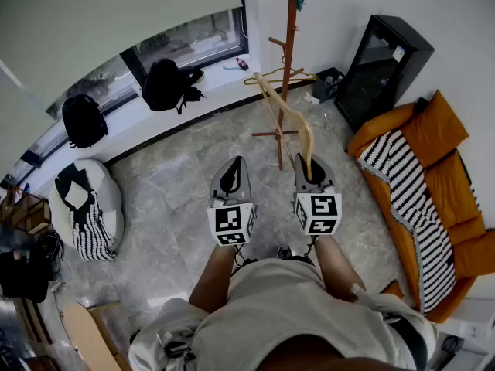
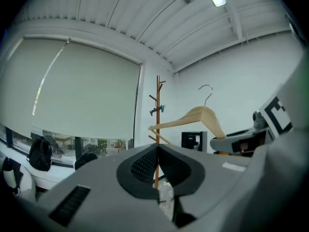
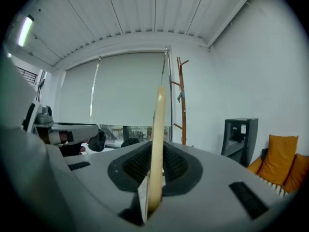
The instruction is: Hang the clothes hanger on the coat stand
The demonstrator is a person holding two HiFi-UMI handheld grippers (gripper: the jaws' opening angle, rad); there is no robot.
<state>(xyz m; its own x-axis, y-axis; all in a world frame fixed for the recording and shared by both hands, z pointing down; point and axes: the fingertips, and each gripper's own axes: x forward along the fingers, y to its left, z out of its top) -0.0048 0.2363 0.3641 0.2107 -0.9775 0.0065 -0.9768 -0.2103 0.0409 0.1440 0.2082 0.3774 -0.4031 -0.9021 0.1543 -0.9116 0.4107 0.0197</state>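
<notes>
Carrying step: hanger brought up to the stand, not yet hung.

The right gripper (image 1: 311,168) has its jaws narrow, clamped on one end of the wooden clothes hanger (image 2: 200,116). The hanger is in the air ahead of the person, wire hook (image 2: 206,93) free, near the coat stand (image 1: 290,37) but on no peg. The left gripper (image 1: 230,168) is pressed closed on nothing, alongside. Next, as I judge it: lift the hook over a peg, lower until seated, then let go.

Coat stand (image 1: 290,52) — top cut off at the head view's edge.
</notes>
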